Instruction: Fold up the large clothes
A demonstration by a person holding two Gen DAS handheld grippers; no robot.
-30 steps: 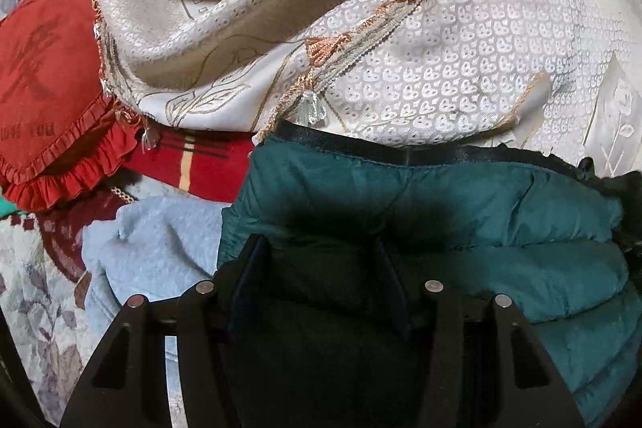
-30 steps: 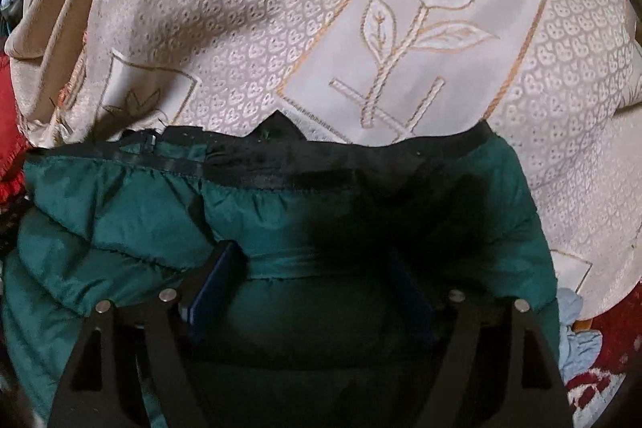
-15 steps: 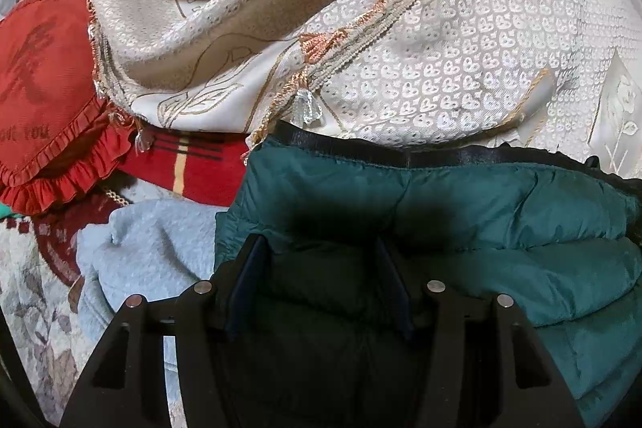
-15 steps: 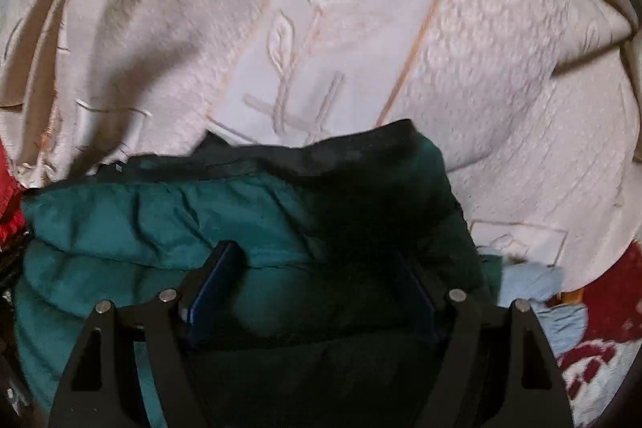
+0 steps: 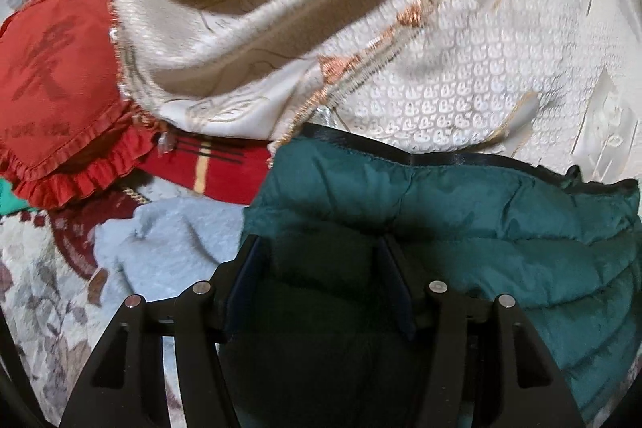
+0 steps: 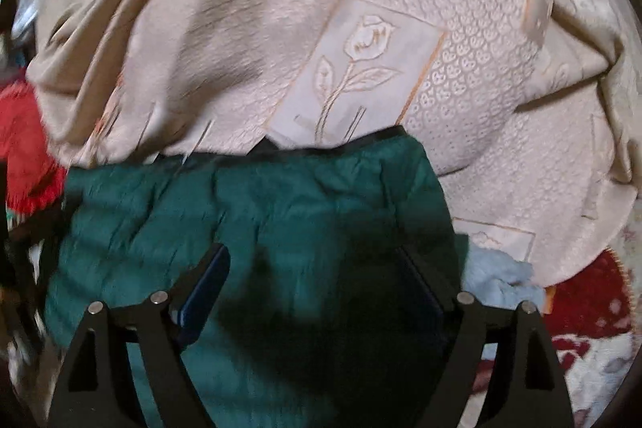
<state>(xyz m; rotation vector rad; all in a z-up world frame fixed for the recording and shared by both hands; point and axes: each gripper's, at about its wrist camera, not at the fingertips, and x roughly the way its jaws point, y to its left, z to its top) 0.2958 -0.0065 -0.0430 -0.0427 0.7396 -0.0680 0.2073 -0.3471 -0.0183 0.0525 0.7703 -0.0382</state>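
Observation:
A dark green quilted jacket (image 5: pixel 461 211) with a black hem band lies folded in front of both grippers; it also shows in the right wrist view (image 6: pixel 281 211). My left gripper (image 5: pixel 319 255) is open, its jaws standing apart over the jacket's left part. My right gripper (image 6: pixel 317 267) is open wide over the jacket's right part. Neither holds the fabric. The jacket under the jaws lies in deep shadow.
A cream patterned cloth (image 5: pixel 401 47) with a beaded fringe is heaped behind the jacket, also in the right wrist view (image 6: pixel 361 39). A red ruffled cushion (image 5: pixel 52 87), a red striped fabric (image 5: pixel 208 171) and a light blue garment (image 5: pixel 168 243) lie left. A floral bedcover (image 5: pixel 36 307) lies beneath.
The right gripper has swung, first right then back left, over the jacket, and its jaws stand wider. The left gripper has shifted slightly; the view is blurred by motion.

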